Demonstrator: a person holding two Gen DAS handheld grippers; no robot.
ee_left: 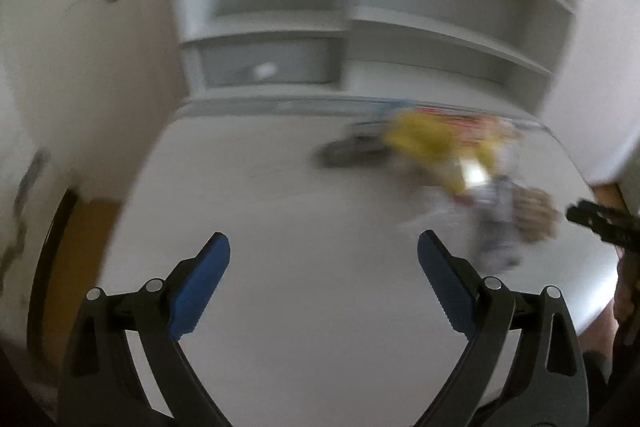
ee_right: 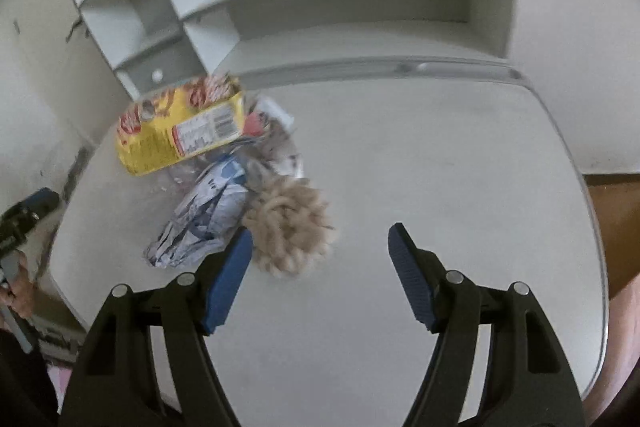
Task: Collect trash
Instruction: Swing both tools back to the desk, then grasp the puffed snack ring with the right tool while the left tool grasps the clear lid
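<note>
So the trash is all bunched together in one little heap on the white tabletop (ee_right: 400, 155), toward its back-left part in the right wrist view: a yellow snack bag (ee_right: 180, 129) lying on its side closest to the wall, a crumpled blue-and-white wrapper (ee_right: 204, 219) in front of it, and a beige stringy tuft (ee_right: 290, 231) right beside the wrapper, touching it. There's some more crumpled printed paper (ee_right: 276, 139) tucked behind those. The right gripper (ee_right: 320, 267) hangs over the tabletop with its blue pads spread apart and nothing between them; its left pad sits just in front of the tuft and wrapper in the picture. The left gripper (ee_left: 323, 275) is spread really wide and empty too, over bare tabletop, with the heap off to its right, super blurry. White shelves (ee_right: 320, 7) sit behind the tabletop.
</note>
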